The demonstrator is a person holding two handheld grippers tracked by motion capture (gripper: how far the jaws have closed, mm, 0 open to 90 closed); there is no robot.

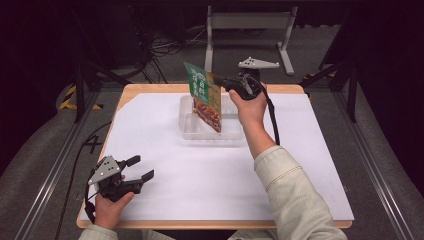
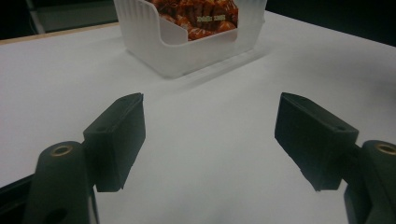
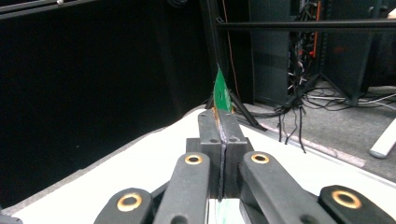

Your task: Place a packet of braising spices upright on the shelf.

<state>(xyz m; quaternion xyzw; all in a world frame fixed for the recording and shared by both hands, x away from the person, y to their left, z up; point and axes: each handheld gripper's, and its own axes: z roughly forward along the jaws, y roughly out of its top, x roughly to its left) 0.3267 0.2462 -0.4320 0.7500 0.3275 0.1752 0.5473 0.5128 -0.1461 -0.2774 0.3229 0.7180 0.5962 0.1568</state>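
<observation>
From above I see my right gripper (image 1: 216, 78) pinching the top edge of a flat green-and-orange food packet (image 1: 205, 96), its lower end standing in the clear plastic tray (image 1: 186, 125) on the white sheet (image 1: 150, 130). Its own camera shows the jaws pressed together on the packet's green corner. My left gripper (image 1: 140, 168) rests near the table's front-left edge, jaws wide apart and empty.

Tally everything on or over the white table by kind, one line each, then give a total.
Hand-held gripper: 2, the left open near the table's front corner, the right shut on the packet
Food packet: 1, green-topped, held over the tray
Clear plastic tray: 1
Total: 4
</observation>
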